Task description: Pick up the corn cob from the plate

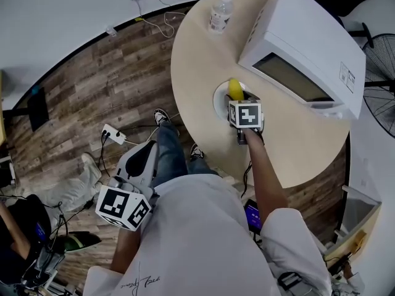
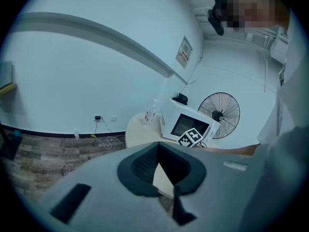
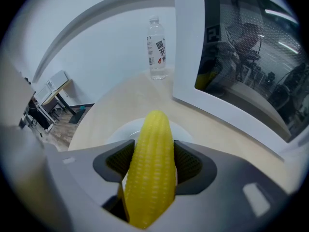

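A yellow corn cob [image 1: 234,88] lies lengthwise between the jaws of my right gripper [image 1: 238,98], over the white plate [image 1: 219,101] on the round beige table [image 1: 197,60]. In the right gripper view both dark pads [image 3: 189,164] press against the cob's [image 3: 152,153] sides, and the plate's rim [image 3: 118,132] shows behind it. My right gripper [image 3: 153,162] is shut on the cob. My left gripper [image 1: 143,157] hangs off the table by the person's leg, above the wood floor. In the left gripper view, my left gripper [image 2: 161,167] shows a gap between its jaws with nothing in it.
A white microwave [image 1: 308,42] stands just right of the plate, with its door facing the gripper. A water bottle [image 1: 220,11] stands at the table's far edge. A power strip [image 1: 113,133] and cables lie on the floor; a fan [image 1: 379,60] stands at the right.
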Available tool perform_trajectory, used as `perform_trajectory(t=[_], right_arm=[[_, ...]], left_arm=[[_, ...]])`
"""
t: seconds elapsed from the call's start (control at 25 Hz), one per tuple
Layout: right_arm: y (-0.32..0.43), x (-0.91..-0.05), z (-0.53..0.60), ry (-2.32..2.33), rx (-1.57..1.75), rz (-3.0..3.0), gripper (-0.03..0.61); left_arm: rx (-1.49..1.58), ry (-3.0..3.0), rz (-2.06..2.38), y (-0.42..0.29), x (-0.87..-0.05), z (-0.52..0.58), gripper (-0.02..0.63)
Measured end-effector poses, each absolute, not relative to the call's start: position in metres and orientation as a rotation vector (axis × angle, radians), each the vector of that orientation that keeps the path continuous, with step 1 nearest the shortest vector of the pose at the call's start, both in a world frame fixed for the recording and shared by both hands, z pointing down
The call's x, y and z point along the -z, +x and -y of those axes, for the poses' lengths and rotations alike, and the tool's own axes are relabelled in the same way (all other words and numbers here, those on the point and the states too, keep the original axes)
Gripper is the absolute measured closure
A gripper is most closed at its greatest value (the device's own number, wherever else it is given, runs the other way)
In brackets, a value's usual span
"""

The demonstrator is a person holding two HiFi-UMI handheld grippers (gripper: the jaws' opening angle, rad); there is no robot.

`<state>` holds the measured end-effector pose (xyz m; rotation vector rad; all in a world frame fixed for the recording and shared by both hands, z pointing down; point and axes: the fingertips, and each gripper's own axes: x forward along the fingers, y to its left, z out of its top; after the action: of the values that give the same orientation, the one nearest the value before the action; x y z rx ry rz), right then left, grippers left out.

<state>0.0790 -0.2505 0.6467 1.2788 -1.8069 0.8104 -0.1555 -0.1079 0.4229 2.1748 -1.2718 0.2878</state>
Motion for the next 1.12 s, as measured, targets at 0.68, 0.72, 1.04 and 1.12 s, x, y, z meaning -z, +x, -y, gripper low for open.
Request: perform_trajectory(t=[0.68,0.72,1.04,1.12], right_arm=[[0.074,-0.642,0.242,1.285,-0.882,1.804,0.314],[0.074,-0.642,0.241,1.285,-0.884,1.804,0.314],[0.075,-0.633,0.240,1.300,-0.892,1.828,0.314],[0.076,-0.631,0.239,1.301,-0.900,1.832,0.314]], left_arm=[[-0.260,2.177,1.287,-0.162,-0.417,0.099,0.614],[-0.257,2.178,1.286,-0.162,-0.417,0.099,0.614],[-0.242,2.192,1.278,-0.155,-0.414,0.098,0.614],[-0.243,2.196,1.275,-0.154,-0.413,0.097,0.614]])
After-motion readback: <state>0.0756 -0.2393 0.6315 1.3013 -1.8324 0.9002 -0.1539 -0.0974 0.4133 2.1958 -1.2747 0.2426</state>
